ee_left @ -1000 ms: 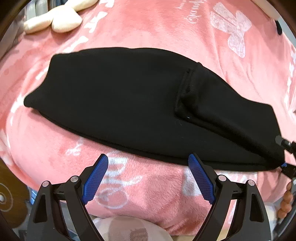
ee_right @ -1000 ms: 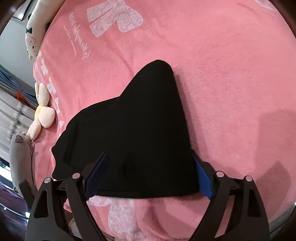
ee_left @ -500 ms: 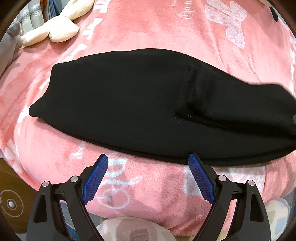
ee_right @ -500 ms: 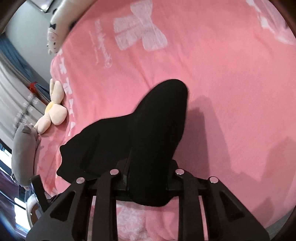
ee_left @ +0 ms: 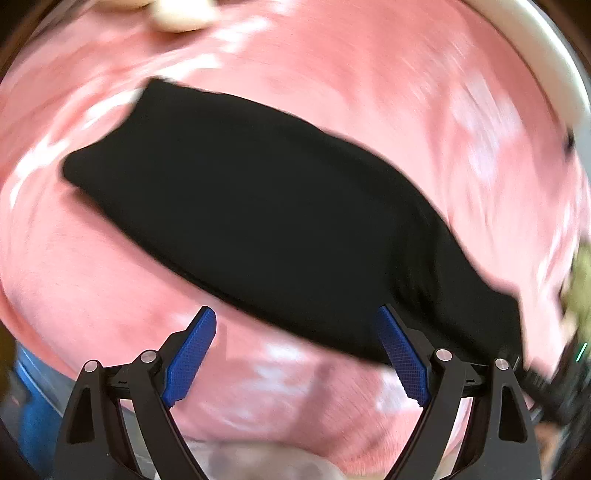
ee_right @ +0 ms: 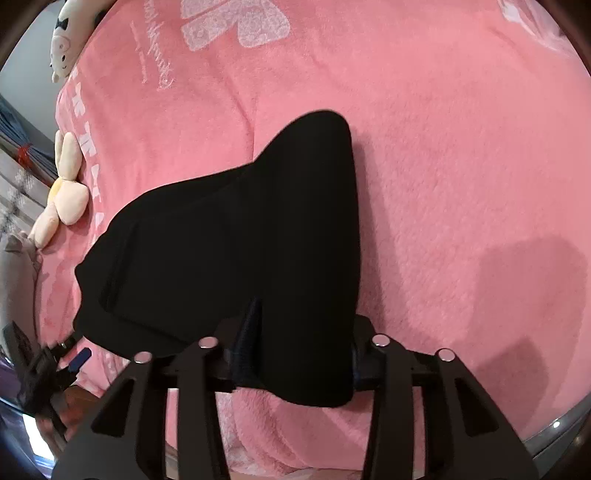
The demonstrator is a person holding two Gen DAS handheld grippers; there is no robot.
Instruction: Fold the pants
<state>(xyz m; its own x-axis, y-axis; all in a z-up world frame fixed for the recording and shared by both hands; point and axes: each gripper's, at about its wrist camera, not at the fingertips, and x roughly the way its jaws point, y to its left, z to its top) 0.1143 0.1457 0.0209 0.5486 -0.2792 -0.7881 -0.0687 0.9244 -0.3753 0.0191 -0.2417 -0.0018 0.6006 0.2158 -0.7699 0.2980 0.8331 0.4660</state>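
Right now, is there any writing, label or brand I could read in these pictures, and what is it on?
None can be read for certain.
White cursive line on the pink blanket, beside the white bow print: too small and skewed.
Blocky white characters along its left edge: not legible.
Black pants: no label shows.
Left wrist view: motion-blurred.

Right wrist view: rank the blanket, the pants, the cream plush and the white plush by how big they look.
1. blanket
2. pants
3. cream plush
4. white plush, though the frame cuts it off and it lies farther away, so its place after the cream one is unsure.
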